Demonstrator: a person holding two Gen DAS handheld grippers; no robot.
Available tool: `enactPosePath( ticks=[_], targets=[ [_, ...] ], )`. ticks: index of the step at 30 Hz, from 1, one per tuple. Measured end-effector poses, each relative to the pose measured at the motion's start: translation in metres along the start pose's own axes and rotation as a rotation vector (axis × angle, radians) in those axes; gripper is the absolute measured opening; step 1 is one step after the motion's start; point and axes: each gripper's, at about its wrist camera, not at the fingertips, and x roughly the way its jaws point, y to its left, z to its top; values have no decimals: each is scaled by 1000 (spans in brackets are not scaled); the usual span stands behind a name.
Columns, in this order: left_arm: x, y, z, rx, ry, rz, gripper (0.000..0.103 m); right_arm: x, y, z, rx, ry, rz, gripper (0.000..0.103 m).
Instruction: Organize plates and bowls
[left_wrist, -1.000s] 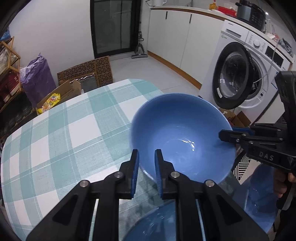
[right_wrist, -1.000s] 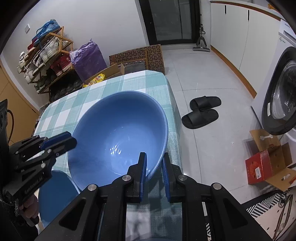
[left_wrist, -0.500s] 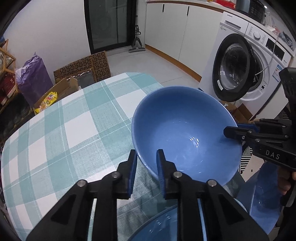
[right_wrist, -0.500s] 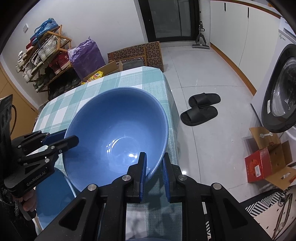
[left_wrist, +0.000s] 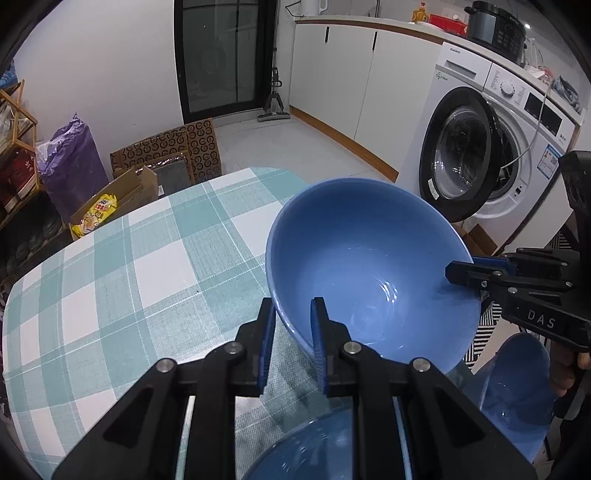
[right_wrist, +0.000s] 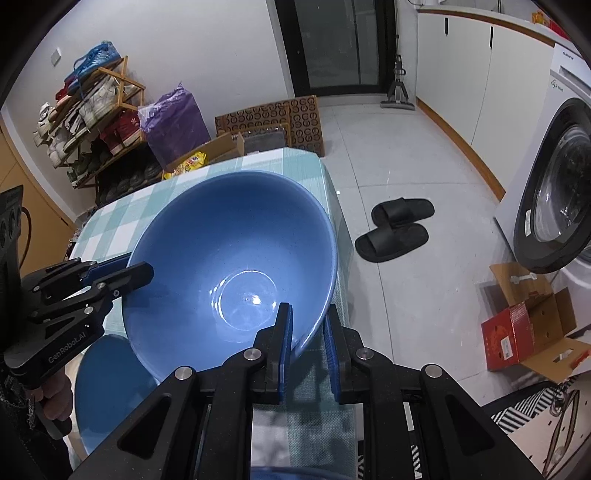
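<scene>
A large blue bowl (left_wrist: 369, 266) hangs over the right end of the checked table (left_wrist: 147, 277), held by both grippers at opposite sides of its rim. My left gripper (left_wrist: 293, 325) is shut on the near rim in the left wrist view. In that view my right gripper (left_wrist: 458, 273) clamps the rim on the right. The right wrist view shows the same bowl (right_wrist: 229, 258), tilted, with my right gripper (right_wrist: 308, 325) shut on its near edge and my left gripper (right_wrist: 136, 273) gripping from the left. Under the bowl lie a second blue dish (left_wrist: 317, 446) and a third (left_wrist: 517, 387).
A blue dish (right_wrist: 107, 384) sits below the left gripper. A washing machine (left_wrist: 480, 166) with its door open stands to the right. Black slippers (right_wrist: 395, 229) and an open red carton (right_wrist: 517, 332) lie on the floor. A shoe rack (right_wrist: 92, 122), a purple bag and boxes stand beyond the table.
The bowl has tipped a little more toward the right wrist camera, so its flat bottom now shows. Both grippers stay clamped on the rim and have barely shifted.
</scene>
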Motion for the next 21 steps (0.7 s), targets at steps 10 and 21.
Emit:
enactPosePath(
  ticks=[10,21],
  targets=[
    [-38,-8,1,9,-63,4,17,-45,11,-5,-16,-69,-9,17],
    [-85,-15,-6,29,-128,17,17,-104,29,-16,-47,-137,-7,17]
  ],
)
